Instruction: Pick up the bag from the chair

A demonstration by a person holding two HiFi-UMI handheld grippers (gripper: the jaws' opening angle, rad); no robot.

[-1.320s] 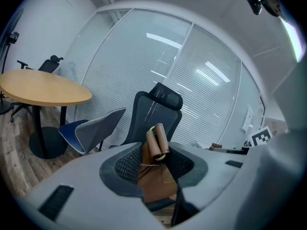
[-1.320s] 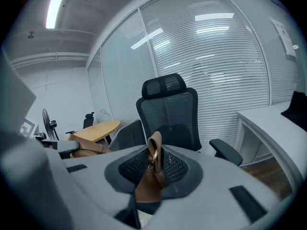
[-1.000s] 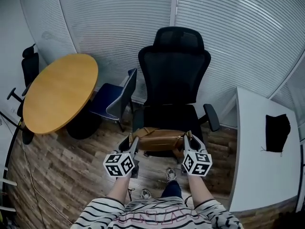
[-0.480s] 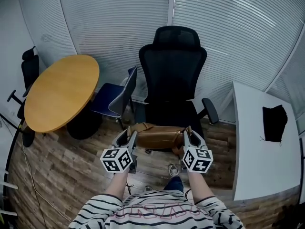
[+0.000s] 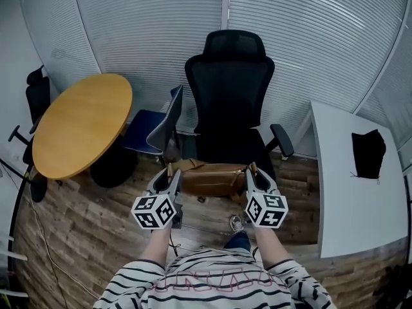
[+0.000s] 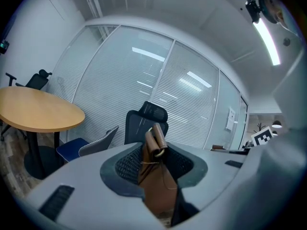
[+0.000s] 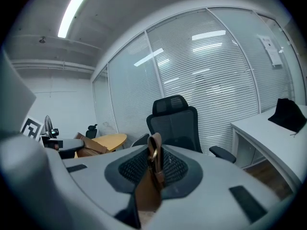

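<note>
A brown leather bag (image 5: 212, 178) hangs in the air in front of the black office chair (image 5: 228, 105), level with the seat's front edge. My left gripper (image 5: 171, 174) is shut on the bag's left end, where brown leather (image 6: 156, 176) is pinched between the jaws. At the bag's right end my right gripper (image 5: 251, 172) is shut too, with the strap and its metal ring (image 7: 153, 169) caught between its jaws. The chair (image 7: 175, 123) stands behind the bag in both gripper views.
A round wooden table (image 5: 80, 124) stands at the left, with a blue chair (image 5: 154, 131) beside it. A white desk (image 5: 354, 185) runs along the right and carries a black item (image 5: 368, 153). Blinds cover the glass wall behind. Another black chair (image 5: 37, 95) is at far left.
Both grippers have lifted the bag up and slightly back from the chair seat; the view has shifted so the chair sits higher in the frame.
</note>
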